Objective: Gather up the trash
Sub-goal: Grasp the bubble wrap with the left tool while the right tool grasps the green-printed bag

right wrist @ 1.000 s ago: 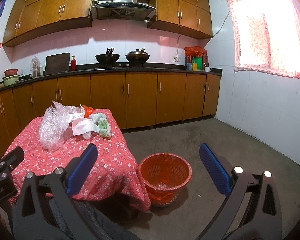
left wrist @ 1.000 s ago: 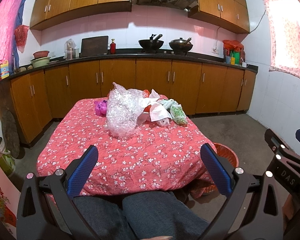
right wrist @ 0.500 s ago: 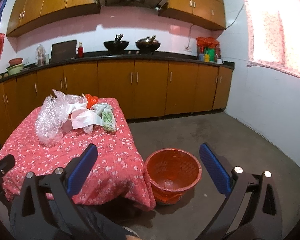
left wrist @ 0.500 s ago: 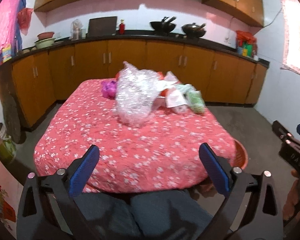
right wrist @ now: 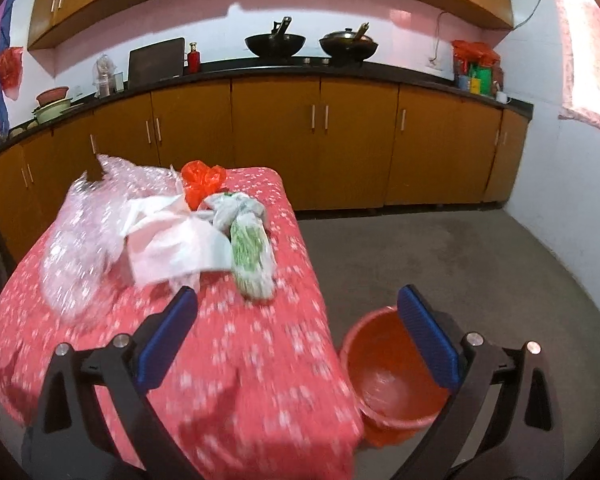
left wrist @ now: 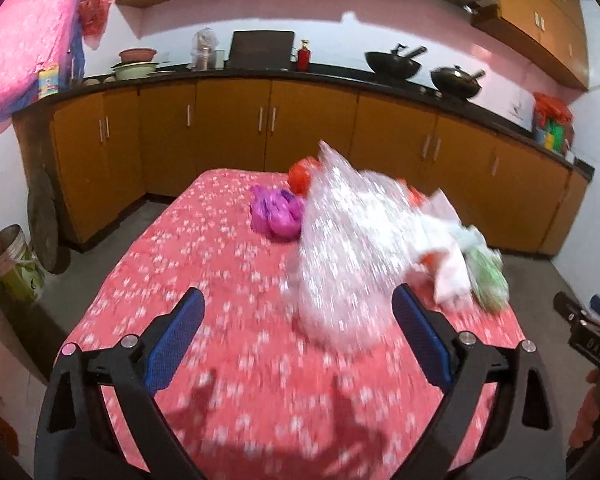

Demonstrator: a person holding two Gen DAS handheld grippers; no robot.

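Both the left claw and right claw gape wide, empty, above the table.

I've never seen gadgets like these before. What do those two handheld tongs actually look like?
Both look alike. The left tongs and the right tongs each have two flat, bright blue textured fingers mounted on angular black frames with triangular cut-outs and small round silver bolts. No cables or sleeves show. In the left wrist view, the right tongs' black body carries blurred white lettering.

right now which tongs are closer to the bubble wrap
Left. The left tongs sit open right in front of the bubble wrap, nearly touching it. The right tongs are off to its right, near the orange bucket.
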